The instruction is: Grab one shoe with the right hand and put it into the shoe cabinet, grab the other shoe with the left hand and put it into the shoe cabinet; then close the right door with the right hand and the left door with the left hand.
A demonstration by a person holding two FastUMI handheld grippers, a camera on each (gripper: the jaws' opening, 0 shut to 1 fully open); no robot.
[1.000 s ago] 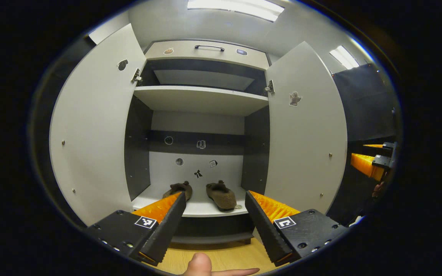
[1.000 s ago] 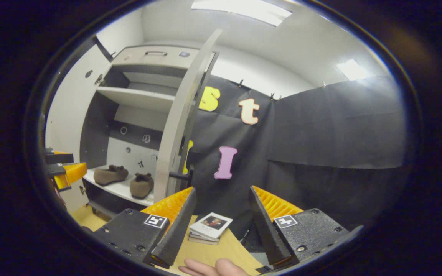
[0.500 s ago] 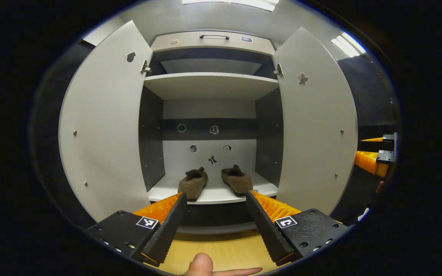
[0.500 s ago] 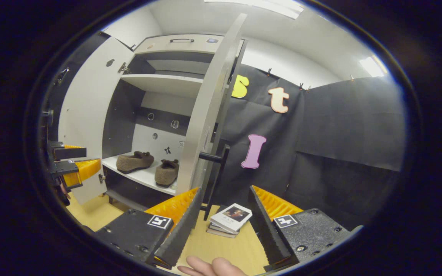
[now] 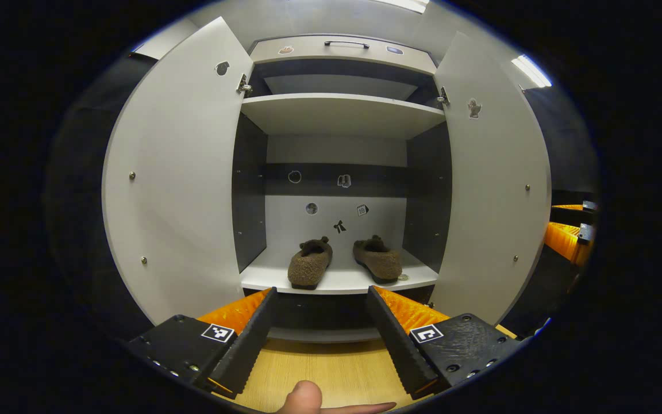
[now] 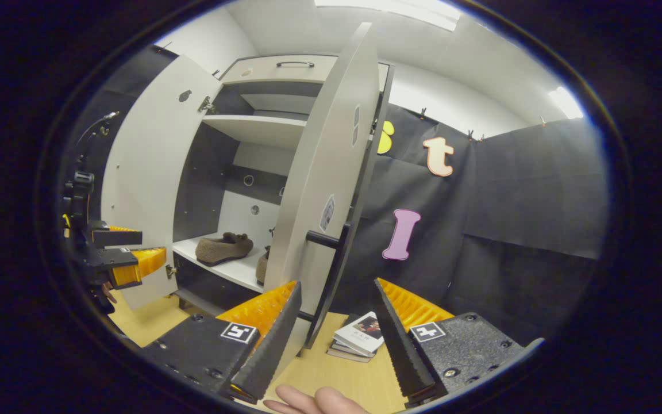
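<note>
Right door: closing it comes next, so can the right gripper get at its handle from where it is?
Probably yes. The right gripper is open and empty, and the right door stands open just ahead, its handle on the outer face turned toward the gripper. Nothing lies between them; the books sit lower, on the floor.

The left gripper point(image 5: 320, 319) has been drawn back from the shoe cabinet point(image 5: 339, 115); the right gripper point(image 6: 335, 328) has been brought beside the right door point(image 6: 331, 172).
</note>
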